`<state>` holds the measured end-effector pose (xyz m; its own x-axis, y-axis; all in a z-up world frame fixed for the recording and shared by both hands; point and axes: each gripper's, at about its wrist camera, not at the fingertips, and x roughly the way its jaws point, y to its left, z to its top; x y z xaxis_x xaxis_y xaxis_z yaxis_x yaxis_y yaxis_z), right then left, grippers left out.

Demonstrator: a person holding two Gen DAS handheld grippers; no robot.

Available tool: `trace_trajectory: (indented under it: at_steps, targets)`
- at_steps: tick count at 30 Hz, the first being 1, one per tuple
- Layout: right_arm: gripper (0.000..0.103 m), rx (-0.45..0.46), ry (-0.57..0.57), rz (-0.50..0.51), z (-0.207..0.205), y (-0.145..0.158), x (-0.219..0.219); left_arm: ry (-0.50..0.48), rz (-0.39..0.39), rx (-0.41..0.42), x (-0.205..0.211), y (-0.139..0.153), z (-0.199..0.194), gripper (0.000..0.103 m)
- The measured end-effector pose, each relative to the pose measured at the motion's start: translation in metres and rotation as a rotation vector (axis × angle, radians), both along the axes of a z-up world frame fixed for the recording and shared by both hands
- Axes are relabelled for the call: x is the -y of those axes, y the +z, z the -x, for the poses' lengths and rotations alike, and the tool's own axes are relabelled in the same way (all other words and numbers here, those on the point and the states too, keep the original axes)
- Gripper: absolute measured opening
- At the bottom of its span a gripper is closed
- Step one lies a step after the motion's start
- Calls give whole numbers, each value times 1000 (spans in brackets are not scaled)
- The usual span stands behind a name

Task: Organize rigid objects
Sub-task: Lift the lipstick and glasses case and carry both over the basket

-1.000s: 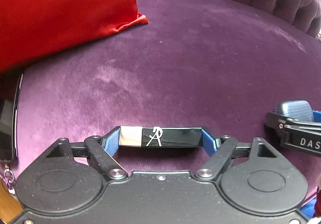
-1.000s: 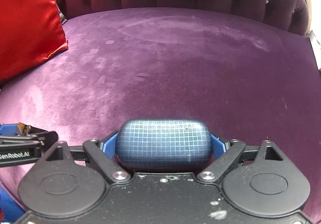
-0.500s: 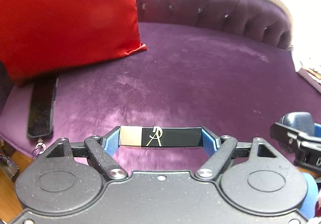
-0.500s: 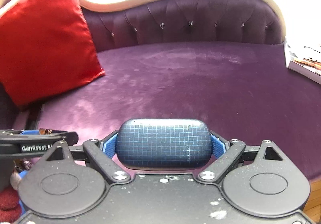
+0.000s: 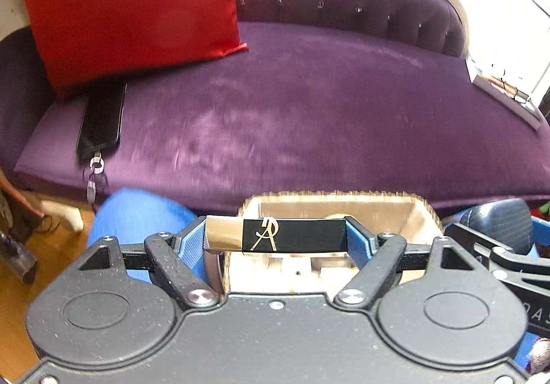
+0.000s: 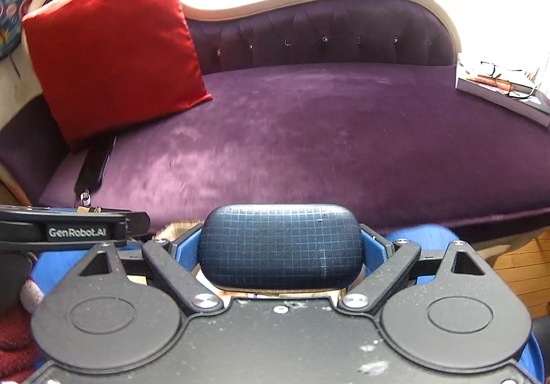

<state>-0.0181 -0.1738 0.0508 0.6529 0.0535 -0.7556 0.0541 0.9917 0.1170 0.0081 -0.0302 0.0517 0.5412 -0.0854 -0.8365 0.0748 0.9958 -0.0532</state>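
Both grippers carry something. Left gripper (image 5: 276, 239) pinches a flat black and gold box (image 5: 275, 239) by its two ends, the blue pads (image 5: 355, 243) pressed against them; a gold letter mark shows on the black part. It hangs above a cardboard box (image 5: 421, 215) that sits in front of the purple sofa (image 5: 309, 116), its top open and some pale contents inside, too blurred to name.

Right gripper (image 6: 280, 250) clamps a dark blue case (image 6: 280, 246) with a fine grid pattern and rounded ends, held crosswise between the blue pads (image 6: 373, 251). From the left camera that case shows at the far right edge, just beside the cardboard box.

On the sofa seat, a red cushion (image 6: 110, 43) leans against the left arm, and a black phone (image 5: 101, 119) lies flat at its lower edge, with a small ring hanging off the seat front. At the right end of the seat lies a book (image 6: 498, 95) with glasses (image 6: 498, 69) on top. Blue trouser knees (image 5: 137, 215) of the person show below the sofa front.
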Motion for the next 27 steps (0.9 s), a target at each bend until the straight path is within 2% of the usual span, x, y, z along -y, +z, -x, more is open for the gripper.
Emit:
trace_trajectory:
  at_steps: [6,10,15,27]
  targets:
    - [91,48,1,36,34,-4,-15,30,34,29,-8,-10,30,77]
    - [91,86,7,67,43,-6,-20,28,12,63,-3,-9,31,77]
    - [91,66,18,64,45,-10,-19,14,-26,29,3,-18,30,77]
    - [91,39,2,38,38,-13,-13,36,-6,-35,-2,-26,25,77]
